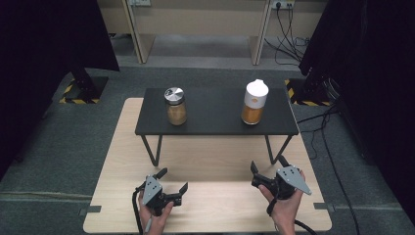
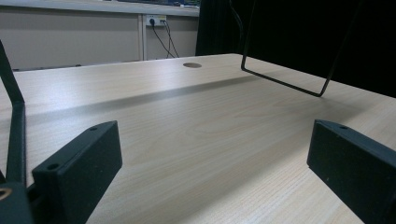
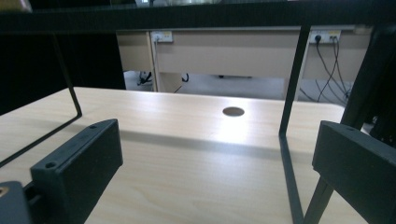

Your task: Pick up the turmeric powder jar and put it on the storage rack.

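Both tongs, left tongs (image 1: 172, 183) and right tongs (image 1: 268, 166), rest wide and empty at the bottom of the frame. The glass jar with silver lid (image 1: 175, 106) and white-capped orange bottle (image 1: 254, 102) stand above on the small black worktop (image 1: 215, 125). Reach up slowly and straight.

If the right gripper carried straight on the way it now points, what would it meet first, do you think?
Probably the black riser's right wire leg, which stands just ahead between the open jaws of the right gripper. Depth is unclear, so it might slip past beneath the shelf.
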`<move>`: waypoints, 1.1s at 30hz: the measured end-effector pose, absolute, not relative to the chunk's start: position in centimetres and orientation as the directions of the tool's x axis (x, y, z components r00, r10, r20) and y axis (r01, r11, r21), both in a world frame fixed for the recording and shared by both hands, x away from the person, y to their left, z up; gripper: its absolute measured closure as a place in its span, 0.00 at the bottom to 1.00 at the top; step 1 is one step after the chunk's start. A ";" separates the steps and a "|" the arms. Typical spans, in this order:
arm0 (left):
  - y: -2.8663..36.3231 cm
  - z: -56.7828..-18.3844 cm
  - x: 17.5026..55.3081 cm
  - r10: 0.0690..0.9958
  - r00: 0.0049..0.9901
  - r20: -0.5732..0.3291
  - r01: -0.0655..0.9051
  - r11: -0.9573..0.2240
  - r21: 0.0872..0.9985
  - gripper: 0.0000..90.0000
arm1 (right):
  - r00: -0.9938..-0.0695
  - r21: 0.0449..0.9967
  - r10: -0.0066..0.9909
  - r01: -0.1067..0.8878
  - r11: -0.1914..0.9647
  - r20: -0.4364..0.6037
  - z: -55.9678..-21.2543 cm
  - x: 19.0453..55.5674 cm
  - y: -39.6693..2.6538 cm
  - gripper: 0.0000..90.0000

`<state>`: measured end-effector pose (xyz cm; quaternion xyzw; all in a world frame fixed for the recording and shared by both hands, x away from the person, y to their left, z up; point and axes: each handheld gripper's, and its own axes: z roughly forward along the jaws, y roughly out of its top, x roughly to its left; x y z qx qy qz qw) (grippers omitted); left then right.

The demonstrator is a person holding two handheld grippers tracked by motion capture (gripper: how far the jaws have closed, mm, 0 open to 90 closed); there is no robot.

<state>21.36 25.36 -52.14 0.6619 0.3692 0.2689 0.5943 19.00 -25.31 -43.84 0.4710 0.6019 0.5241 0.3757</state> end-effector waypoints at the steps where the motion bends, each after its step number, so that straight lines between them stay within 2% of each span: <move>1: 25.4 -52.1 21.4 0.809 0.583 -0.082 0.169 -0.021 0.985 0.03 | -0.274 0.984 0.961 0.178 0.005 0.045 -44.0 19.0 -25.3 0.02; 16: 25.3 -52.2 21.3 0.807 0.584 -0.086 0.169 -0.018 0.985 0.03 | -0.252 0.971 0.965 0.237 -0.016 0.077 -46.6 18.5 -25.8 0.02; 33: 25.3 -52.3 21.3 0.807 0.585 -0.084 0.165 -0.016 0.986 0.03 | -0.238 0.963 0.968 0.271 -0.011 0.078 -47.8 17.9 -26.4 0.02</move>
